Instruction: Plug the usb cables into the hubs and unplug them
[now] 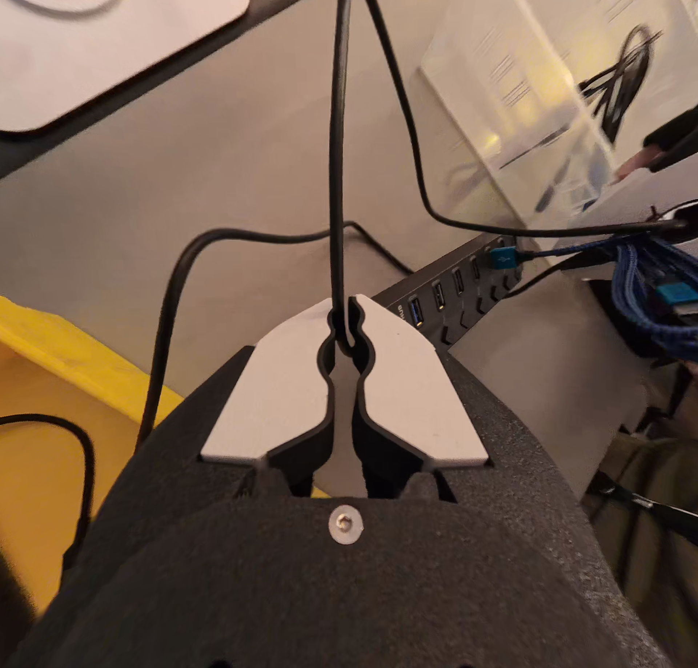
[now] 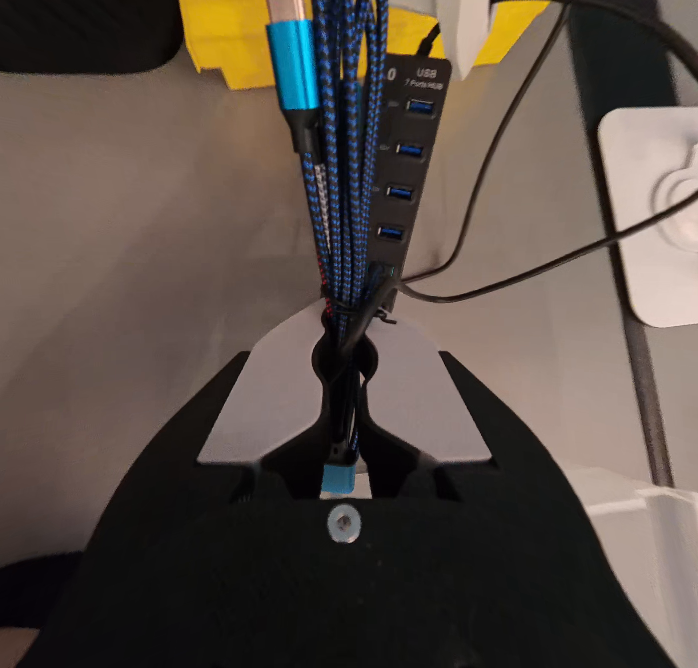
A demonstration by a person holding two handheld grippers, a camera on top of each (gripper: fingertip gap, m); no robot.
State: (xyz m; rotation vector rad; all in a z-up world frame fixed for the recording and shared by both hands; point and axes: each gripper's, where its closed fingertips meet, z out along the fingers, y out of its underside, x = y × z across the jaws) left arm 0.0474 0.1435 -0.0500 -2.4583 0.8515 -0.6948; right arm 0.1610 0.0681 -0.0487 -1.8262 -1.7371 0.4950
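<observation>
My left gripper [image 1: 343, 312] is shut on a thin black cable [image 1: 338, 159] that runs up and out of the top of the view. Behind it lies a black USB hub [image 1: 459, 291] with a row of ports; a teal USB plug [image 1: 502, 258] sits in a port near its far end. My right gripper [image 2: 345, 315] is shut on a bundle of blue braided cables [image 2: 342, 159]. One teal plug [image 2: 292, 68] of the bundle hangs free above the hub [image 2: 409, 166]. The bundle also shows at the right of the left wrist view [image 1: 657, 291].
A yellow bin [image 1: 56, 378] stands at the left, also at the top of the right wrist view [image 2: 226, 27]. A white stand base [image 1: 94, 38] sits on a black ledge. A clear plastic box [image 1: 528, 102] holds more cables. Loose black cables [image 2: 491, 159] cross the grey table. The tips of one gripper are about 15 cm away from the tips of the other.
</observation>
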